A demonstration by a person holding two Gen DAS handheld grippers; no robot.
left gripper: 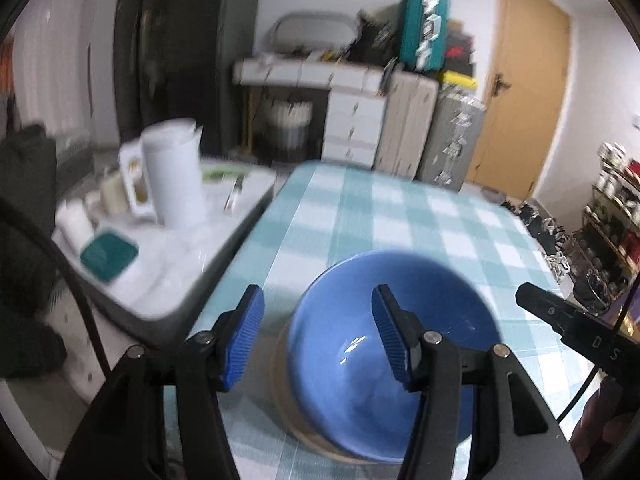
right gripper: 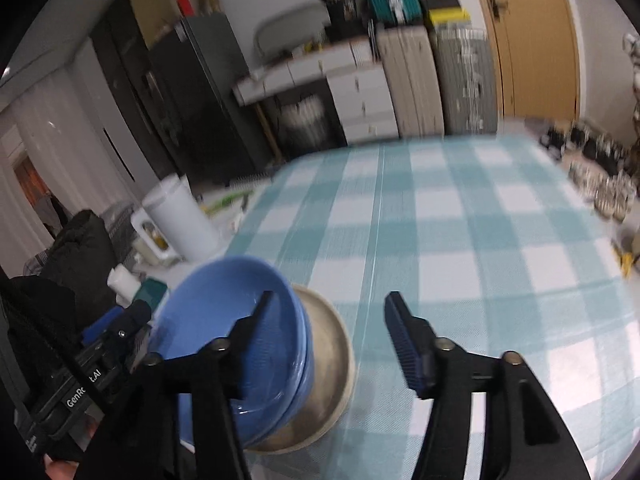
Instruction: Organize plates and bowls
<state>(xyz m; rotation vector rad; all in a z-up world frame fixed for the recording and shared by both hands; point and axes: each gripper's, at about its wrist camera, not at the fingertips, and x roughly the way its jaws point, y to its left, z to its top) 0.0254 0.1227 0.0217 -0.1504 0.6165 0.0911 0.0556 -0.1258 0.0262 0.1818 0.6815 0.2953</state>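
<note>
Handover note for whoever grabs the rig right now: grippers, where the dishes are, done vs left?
Left gripper: open, nothing held, above the near-left rim of the stack.
Right gripper: open, nothing held, over the stack's right side.
Dishes: glossy blue ceramic bowls, at least two nested by the double rim in the right wrist view, sit on a beige round plate on the teal-and-white checked tablecloth, near its left edge.
Done: bowls stacked on the plate, both grippers clear of them.
Left: no other plates or bowls show on the cloth; check outside these views before calling it finished.
</note>
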